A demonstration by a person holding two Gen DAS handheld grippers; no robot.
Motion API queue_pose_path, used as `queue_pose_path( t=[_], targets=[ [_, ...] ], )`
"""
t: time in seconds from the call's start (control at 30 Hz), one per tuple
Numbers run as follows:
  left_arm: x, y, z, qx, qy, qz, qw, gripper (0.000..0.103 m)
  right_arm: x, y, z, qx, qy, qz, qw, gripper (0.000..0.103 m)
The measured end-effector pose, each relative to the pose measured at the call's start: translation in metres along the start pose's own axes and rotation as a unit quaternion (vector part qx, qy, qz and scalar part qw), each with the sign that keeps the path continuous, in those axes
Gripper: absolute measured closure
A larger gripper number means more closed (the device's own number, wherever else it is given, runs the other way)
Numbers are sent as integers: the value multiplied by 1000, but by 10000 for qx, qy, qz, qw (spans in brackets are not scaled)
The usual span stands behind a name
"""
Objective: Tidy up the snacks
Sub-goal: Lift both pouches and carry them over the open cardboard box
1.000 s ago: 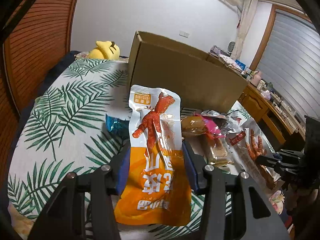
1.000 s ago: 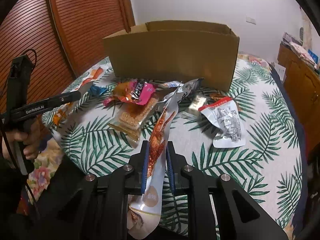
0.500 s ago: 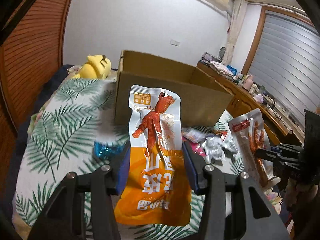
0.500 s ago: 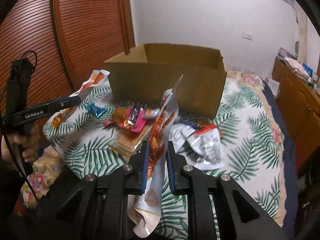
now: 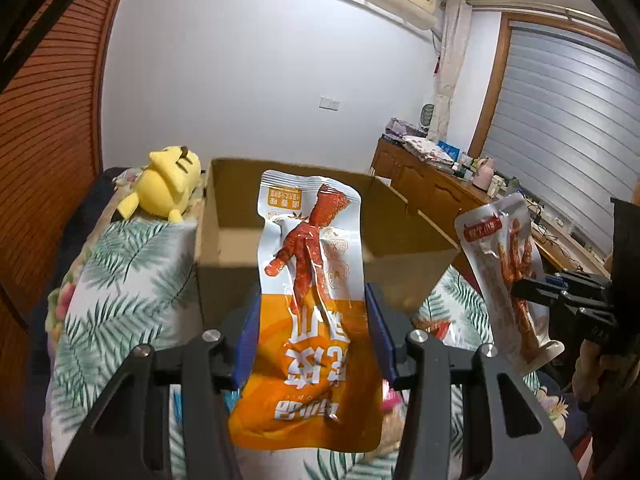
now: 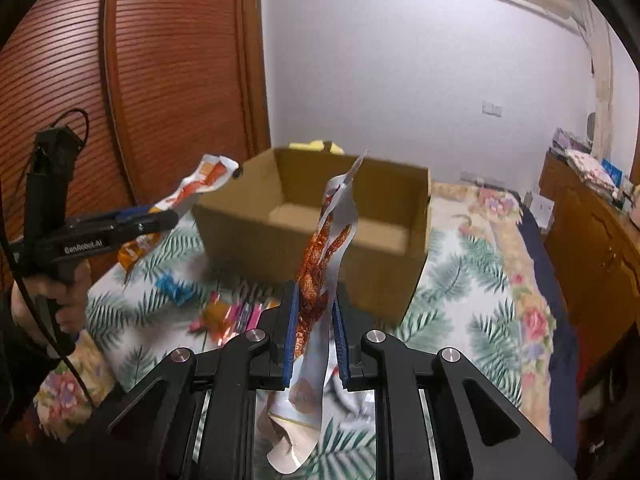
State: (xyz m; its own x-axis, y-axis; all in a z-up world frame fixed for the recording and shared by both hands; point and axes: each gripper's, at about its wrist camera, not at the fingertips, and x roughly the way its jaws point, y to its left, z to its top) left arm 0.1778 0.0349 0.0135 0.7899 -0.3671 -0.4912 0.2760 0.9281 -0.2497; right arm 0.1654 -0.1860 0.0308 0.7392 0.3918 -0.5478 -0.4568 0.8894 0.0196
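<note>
Your left tool [image 5: 312, 334] grips an orange chicken-foot packet [image 5: 310, 320] near the open cardboard box [image 5: 228, 220] (on the bed); your right tool [image 6: 314, 334] clamps a white chicken-foot packet [image 6: 320, 280] upright before it.

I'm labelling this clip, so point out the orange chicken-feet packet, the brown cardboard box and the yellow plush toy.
orange chicken-feet packet [image 5: 308, 344], left wrist view, orange lower panel.
brown cardboard box [image 6: 256, 236], right wrist view, near outer wall.
yellow plush toy [image 5: 170, 184], left wrist view, its body.
</note>
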Motion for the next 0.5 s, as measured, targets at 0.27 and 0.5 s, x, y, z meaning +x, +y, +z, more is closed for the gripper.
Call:
queue_pose_path(
  t=[0.27, 0.5],
  targets=[
    [40, 7, 57, 64, -118, -135, 9998, 56, 32, -23, 59, -30, -272, 49, 9996, 89],
    [87, 20, 87, 141, 5, -42, 9999, 56, 75, -39, 98, 9, -410, 157, 9990, 89]
  ],
)
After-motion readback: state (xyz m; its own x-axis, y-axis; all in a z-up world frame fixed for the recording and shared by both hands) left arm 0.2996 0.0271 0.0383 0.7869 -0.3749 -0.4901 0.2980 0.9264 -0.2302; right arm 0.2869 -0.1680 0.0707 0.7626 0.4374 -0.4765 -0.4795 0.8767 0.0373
